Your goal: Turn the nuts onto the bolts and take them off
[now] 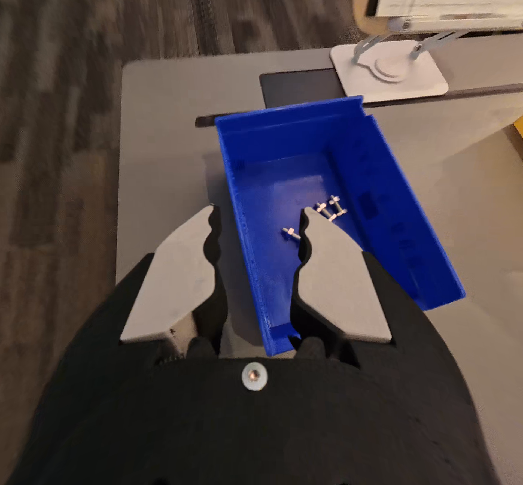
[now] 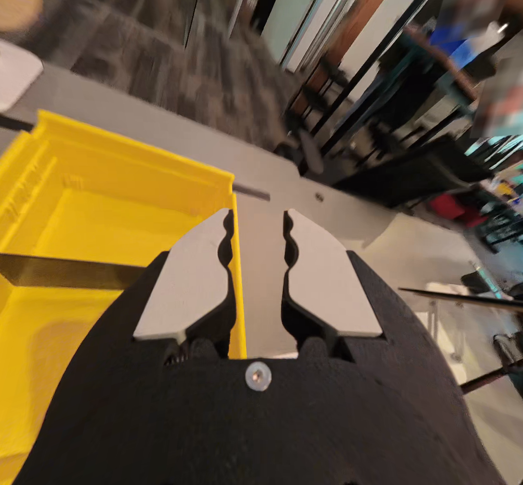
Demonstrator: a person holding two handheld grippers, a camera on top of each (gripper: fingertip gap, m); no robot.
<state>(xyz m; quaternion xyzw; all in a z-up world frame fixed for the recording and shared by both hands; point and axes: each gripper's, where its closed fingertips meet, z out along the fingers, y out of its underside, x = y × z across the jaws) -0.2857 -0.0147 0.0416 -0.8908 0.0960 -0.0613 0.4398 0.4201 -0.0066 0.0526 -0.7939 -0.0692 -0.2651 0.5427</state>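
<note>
In the left wrist view a blue bin (image 1: 402,202) sits on the grey table. Three small silver bolts with nuts on them lie on its floor: one (image 1: 290,234) near the middle, two more (image 1: 331,207) close together by the right wall. My left gripper (image 1: 259,211) is open and empty above the bin's left wall, its right finger over the bin floor. In the right wrist view a yellow bin (image 2: 93,216) sits at the left; its visible floor shows nothing in it. My right gripper (image 2: 259,212) is open and empty over the bin's right wall.
A white monitor stand base (image 1: 393,70) and a dark flat pad (image 1: 300,86) sit behind the blue bin. The table edge (image 1: 121,188) runs along the left, with carpet beyond. In the right wrist view chairs and dark table legs (image 2: 368,109) stand past the table's far edge. Left tips to right tips: about 70 cm.
</note>
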